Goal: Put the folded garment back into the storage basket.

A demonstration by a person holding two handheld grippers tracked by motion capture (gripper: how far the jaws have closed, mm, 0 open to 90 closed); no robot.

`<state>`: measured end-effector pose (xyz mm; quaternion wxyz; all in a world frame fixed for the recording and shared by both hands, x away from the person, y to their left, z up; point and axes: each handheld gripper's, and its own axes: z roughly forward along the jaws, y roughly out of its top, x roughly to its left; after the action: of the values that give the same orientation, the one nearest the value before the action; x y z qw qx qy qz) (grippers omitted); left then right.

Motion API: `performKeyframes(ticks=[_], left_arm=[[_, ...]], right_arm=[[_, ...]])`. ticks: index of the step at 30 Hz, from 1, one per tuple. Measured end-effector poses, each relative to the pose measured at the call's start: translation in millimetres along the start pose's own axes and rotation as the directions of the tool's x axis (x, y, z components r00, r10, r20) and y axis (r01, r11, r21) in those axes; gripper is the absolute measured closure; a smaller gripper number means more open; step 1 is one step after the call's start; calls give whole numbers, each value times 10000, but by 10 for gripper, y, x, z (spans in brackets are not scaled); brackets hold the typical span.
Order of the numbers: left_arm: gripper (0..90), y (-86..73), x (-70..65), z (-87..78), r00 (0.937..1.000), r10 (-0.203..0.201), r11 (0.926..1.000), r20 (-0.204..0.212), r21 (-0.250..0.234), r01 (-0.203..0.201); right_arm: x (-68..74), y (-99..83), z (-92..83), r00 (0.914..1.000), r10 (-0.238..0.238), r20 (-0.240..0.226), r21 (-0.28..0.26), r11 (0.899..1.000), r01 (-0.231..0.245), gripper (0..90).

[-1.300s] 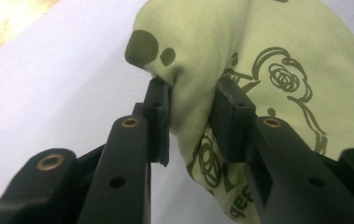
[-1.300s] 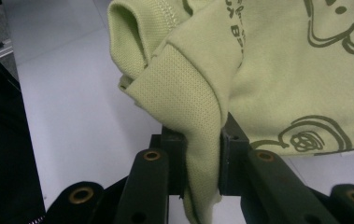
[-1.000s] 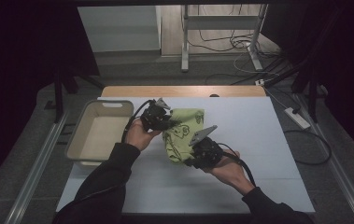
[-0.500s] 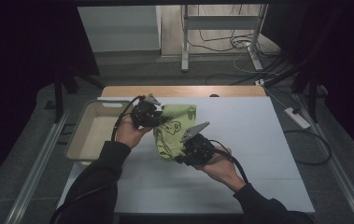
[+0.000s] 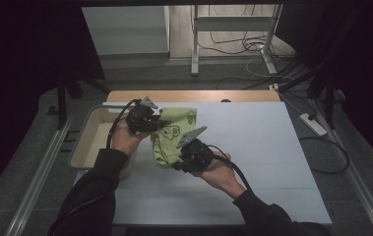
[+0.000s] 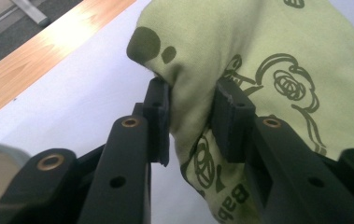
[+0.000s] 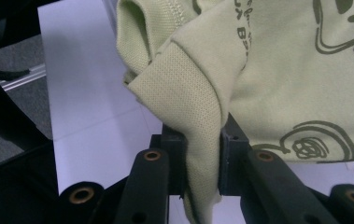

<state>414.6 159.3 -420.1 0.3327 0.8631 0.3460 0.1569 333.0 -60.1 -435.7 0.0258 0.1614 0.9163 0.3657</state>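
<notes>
I have the green cloth (image 5: 171, 137) pinched in both tools, left tool (image 5: 147, 120) and right tool (image 5: 189, 152), lifted just right of the beige bin (image 5: 88, 142). Each grip bites a thin fold (mere edges), so tugging apart could slip one free.

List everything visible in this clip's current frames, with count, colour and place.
Light green printed cloth garment: one, green with dark print, held up over the table's left-centre.
Shallow beige plastic tray: one, beige, at the table's left edge.
White table: one, white top with a wooden far edge.
White power strip: one, on the floor at right.
Left gripper: black, shut on the garment.
Right gripper: black, shut on the garment's folded edge.
</notes>
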Motion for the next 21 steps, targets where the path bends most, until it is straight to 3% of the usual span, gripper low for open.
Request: performKeyframes(ticks=[21], left_arm=[[691, -193, 248, -283, 9966, -415, 9991, -710, -15, 414]], right_arm=[[56, 343, 215, 9988, -26, -491, -403, 9992, 6, 763]])
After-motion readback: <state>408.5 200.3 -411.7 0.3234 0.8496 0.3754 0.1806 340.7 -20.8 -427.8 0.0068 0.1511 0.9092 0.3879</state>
